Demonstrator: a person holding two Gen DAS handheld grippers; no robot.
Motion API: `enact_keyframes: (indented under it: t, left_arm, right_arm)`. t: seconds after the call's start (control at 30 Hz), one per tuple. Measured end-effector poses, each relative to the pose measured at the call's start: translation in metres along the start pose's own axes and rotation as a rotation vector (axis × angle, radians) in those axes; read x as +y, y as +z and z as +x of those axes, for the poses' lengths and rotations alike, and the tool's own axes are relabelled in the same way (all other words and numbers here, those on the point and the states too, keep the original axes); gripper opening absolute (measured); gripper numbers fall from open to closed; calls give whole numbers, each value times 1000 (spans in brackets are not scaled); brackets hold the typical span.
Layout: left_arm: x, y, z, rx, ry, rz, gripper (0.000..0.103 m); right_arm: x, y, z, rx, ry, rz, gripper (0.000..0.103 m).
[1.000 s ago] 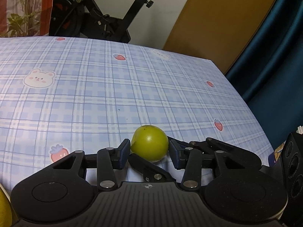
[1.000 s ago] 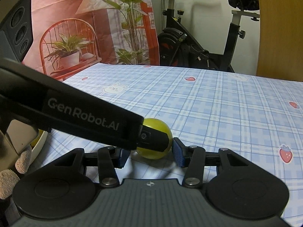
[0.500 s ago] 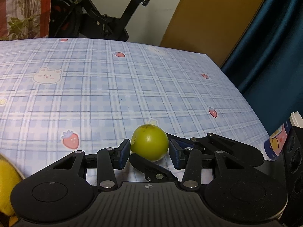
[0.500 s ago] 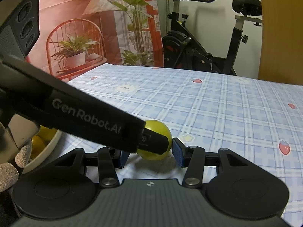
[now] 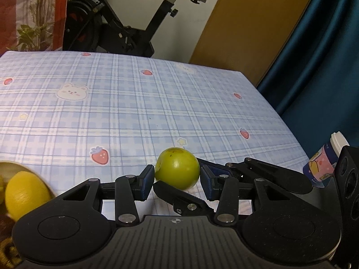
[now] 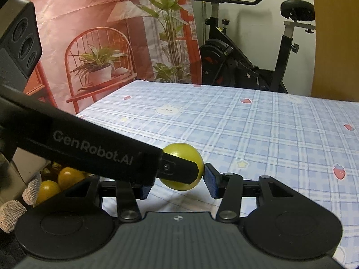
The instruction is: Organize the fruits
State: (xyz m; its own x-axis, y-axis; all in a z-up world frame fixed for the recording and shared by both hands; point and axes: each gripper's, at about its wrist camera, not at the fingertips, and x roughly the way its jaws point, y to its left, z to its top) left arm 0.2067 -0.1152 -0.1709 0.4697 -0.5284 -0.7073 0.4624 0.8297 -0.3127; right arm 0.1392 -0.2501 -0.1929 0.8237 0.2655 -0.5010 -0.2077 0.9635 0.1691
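Note:
A round green fruit (image 5: 179,168) hangs above the blue checked tablecloth (image 5: 134,112). My left gripper (image 5: 176,179) is shut on it, blue pads on its left and right sides. My right gripper (image 6: 177,186) is shut on the same green fruit (image 6: 179,151) from a crossing angle. Its right pad touches the fruit, and the left gripper's black finger (image 6: 177,168) hides its left pad. One of the right gripper's fingers (image 5: 181,198) shows under the fruit in the left wrist view. A bowl (image 5: 15,164) at lower left holds a yellow lemon (image 5: 24,192).
Several yellow fruits (image 6: 67,174) lie in the bowl beside a gloved hand (image 6: 13,210). A small printed bottle (image 5: 323,163) stands at the table's right edge. An exercise bike (image 6: 235,62) and a dark curtain (image 5: 318,67) are beyond the table.
Both grippers have risen with the green fruit held between them and drifted left. The bowl with the yellow lemon has come into view at lower left.

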Motion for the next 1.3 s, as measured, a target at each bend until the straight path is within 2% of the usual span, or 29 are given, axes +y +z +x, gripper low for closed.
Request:
enact_keyframes:
  t: [0.33,0.77,0.83,1.0,1.17,1.3]
  left_arm:
    - [22,-7,-44,-65,10,-40,47]
    - [82,-19,-107,-149,68,-160,48]
    - [92,-19,-114,-163,78,-179,48]
    - [112,-21,-108,-132,84,-228,48]
    - [115,-38,-106,-127,78,-228,48]
    - [112,-41,-110,-150,66,-220,46]
  right_arm:
    - [39,17,-15,-41,47,-74,50]
    - [121,39,11,-41,162,-254,50]
    - [134,42,17,-40,197,-279,42]
    - [158,45,40,-6,234,-317,41]
    - [159,31,53,40,249,-318,41]
    - [154,30,53,44,239,-325,41]
